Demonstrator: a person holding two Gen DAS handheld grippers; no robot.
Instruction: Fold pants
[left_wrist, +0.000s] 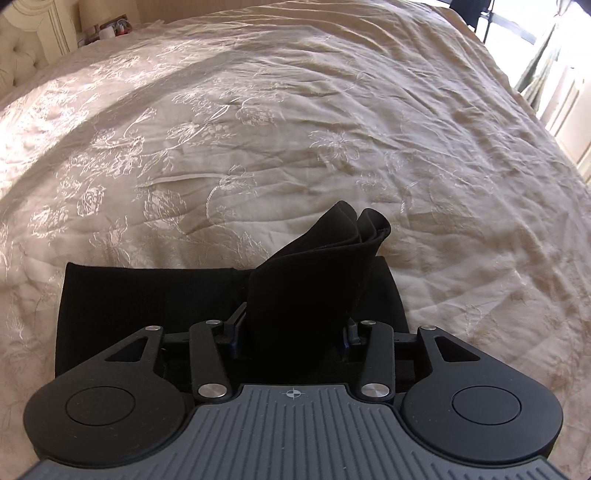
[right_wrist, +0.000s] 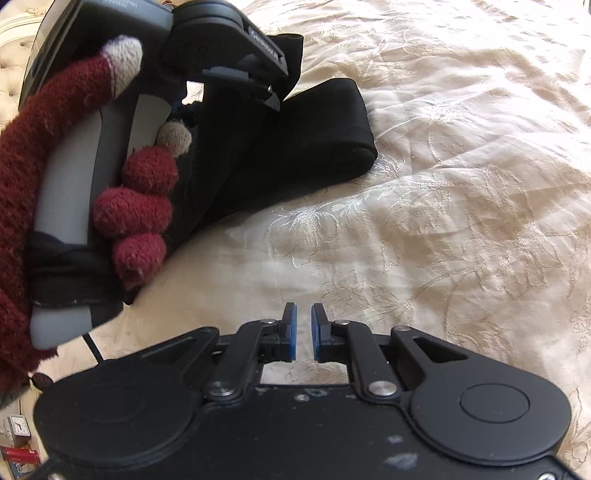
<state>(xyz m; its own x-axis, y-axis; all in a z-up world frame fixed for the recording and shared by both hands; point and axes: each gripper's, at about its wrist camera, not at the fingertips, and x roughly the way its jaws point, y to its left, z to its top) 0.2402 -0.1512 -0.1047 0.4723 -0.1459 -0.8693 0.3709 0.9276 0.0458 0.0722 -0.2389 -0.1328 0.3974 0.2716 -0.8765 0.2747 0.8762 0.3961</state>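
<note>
1. Your left gripper (left_wrist: 291, 332) is clamped on a thick bunch of the black pants (left_wrist: 147, 295) — several layers fan out past the jaws and stand up off the bedspread (left_wrist: 332, 129). A stack that thick can slip a layer, and my guess is the inner ones would slide out first if you pull fast.

2. The rest of the pants lies folded flat on the bed right under and just beyond that gripper. You're only holding the one end, so if you carry it over at an angle the top layer will probably land skewed and the edges won't line up.

3. Your right gripper (right_wrist: 303, 328) is holding nothing — jaws nearly together with a narrow gap, hovering over bare bedspread, well apart from the cloth. Nothing pins the flat part down, so a tug from the left could drag the whole bundle across that slick embroidered fabric instead of folding it.

4. From the right wrist view, your gloved left hand (right_wrist: 122, 177) and its tool sit right on top of the pants and hide most of the grip. You can't really check the fold from that side, so go by the left wrist view.

5. The bedspread is wrinkled and soft, so pressing down may bunch it up under the fold.
</note>
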